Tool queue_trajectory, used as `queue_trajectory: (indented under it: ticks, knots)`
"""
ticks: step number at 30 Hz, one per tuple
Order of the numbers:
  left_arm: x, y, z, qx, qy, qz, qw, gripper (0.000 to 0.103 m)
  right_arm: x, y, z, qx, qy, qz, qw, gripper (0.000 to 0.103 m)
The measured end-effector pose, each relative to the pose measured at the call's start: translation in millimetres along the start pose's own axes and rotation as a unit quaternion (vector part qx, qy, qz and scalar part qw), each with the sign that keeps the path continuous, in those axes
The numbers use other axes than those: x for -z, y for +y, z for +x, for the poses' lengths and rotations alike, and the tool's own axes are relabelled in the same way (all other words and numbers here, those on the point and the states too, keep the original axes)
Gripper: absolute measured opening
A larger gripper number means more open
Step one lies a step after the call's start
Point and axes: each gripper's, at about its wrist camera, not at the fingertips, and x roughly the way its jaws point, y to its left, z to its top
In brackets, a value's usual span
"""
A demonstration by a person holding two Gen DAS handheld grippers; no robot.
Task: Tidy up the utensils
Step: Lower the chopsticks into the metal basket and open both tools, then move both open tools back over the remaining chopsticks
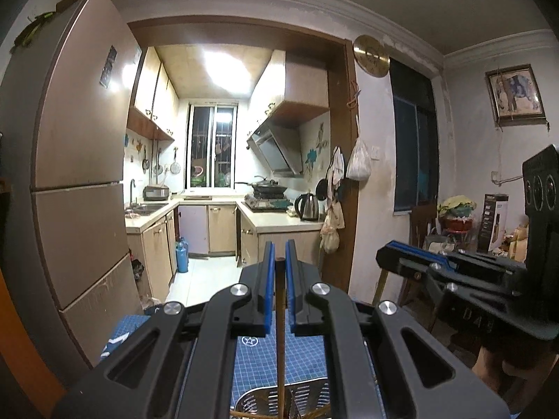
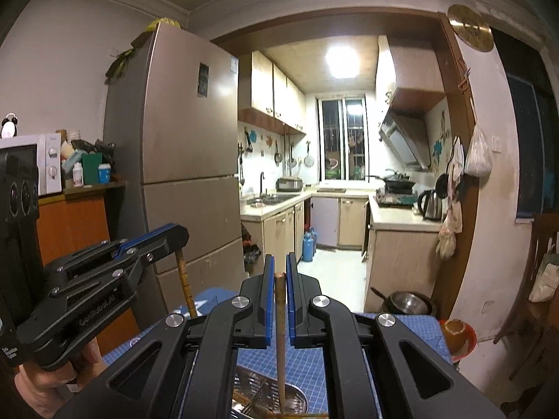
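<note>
My left gripper (image 1: pixel 279 249) is shut on a thin brown chopstick (image 1: pixel 280 331) that hangs down into a perforated metal utensil holder (image 1: pixel 256 401) on the blue grid mat (image 1: pixel 307 356). My right gripper (image 2: pixel 280 263) is shut on a second brown chopstick (image 2: pixel 280 342), which also reaches down into the metal holder (image 2: pixel 297 399). In the right wrist view the left gripper (image 2: pixel 174 241) shows at the left, with its chopstick (image 2: pixel 185 282) slanting down below its fingers. In the left wrist view the right gripper (image 1: pixel 391 253) shows at the right.
A tall brown fridge (image 1: pixel 77 160) stands at the left. The kitchen doorway (image 1: pixel 223 181) lies ahead. A chair (image 1: pixel 419 230) and a cluttered table stand at the right. An orange cup on a red dish (image 2: pixel 456 335) sits at the mat's right edge.
</note>
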Motion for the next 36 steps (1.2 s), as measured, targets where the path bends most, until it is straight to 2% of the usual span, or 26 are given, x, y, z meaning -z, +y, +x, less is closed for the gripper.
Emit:
queue_trajectory:
  ticks: [10, 13, 15, 17, 21, 27, 31, 34, 36]
  knots:
    - [15.6, 5.9, 18.2, -0.004, 0.021, -0.006, 0.9997, 0.005, 28.2, 0.9, 23.0, -0.005, 0.031, 0.000, 1.000, 0.008]
    - [15.9, 6.5, 18.5, -0.005, 0.025, -0.004, 0.9997, 0.006, 29.5, 1.4, 21.6, -0.005, 0.029, 0.000, 1.000, 0.008]
    - [14.2, 7.8, 15.9, -0.006, 0.025, -0.006, 0.9997, 0.012, 28.0, 2.3, 19.2, -0.006, 0.027, 0.001, 1.000, 0.008]
    - [10.5, 7.7, 11.6, -0.010, 0.020, -0.007, 0.9997, 0.030, 25.8, 3.7, 13.3, -0.004, 0.022, -0.002, 1.000, 0.008]
    - [5.1, 8.0, -4.3, -0.013, 0.010, -0.007, 0.9998, 0.036, 17.6, 8.9, -10.6, -0.003, 0.002, -0.004, 1.000, 0.009]
    - [8.8, 8.6, -68.8, -0.014, -0.007, 0.004, 0.9999, 0.049, 18.1, 25.8, -85.3, -0.008, -0.038, -0.006, 0.999, 0.027]
    - [44.0, 17.2, -136.3, -0.019, 0.005, 0.014, 0.9997, 0.055, 68.8, 57.9, -156.4, -0.025, -0.044, -0.013, 0.999, 0.031]
    - [84.7, 24.7, -175.1, -0.024, 0.034, 0.014, 0.9990, 0.056, 138.3, 87.3, -194.1, -0.032, -0.012, -0.007, 0.999, 0.031]
    - [119.2, 30.2, -196.2, -0.025, 0.067, 0.006, 0.9974, 0.056, 191.8, 110.6, -208.0, -0.032, 0.030, -0.003, 0.999, 0.031]
